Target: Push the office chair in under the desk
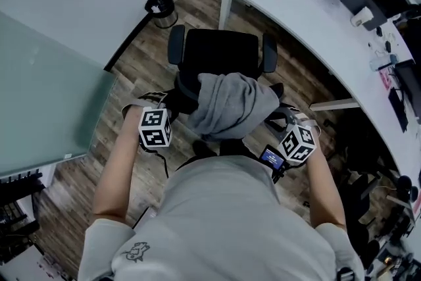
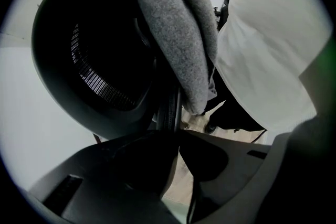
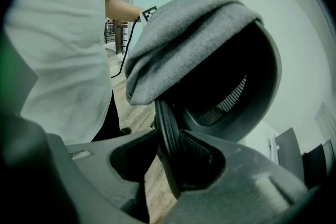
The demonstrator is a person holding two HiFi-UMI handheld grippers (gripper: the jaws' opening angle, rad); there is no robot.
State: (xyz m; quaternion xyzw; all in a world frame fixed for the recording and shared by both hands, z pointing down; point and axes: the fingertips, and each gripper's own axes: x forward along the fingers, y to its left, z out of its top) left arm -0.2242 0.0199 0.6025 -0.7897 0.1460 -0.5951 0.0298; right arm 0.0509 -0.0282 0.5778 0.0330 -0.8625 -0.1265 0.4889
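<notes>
Bench [image 1: 296, 16] at 1 o'clock; left hand-held gripper [image 2: 176, 136], right hand-held gripper [image 3: 168, 147] clamped on office chair [image 1: 220, 52] backrest; risk: uneven push, armrest [image 1: 270, 52] clipping bench.

Office: white desk [image 1: 289, 10], swivel chair [image 1: 220, 52]
</notes>
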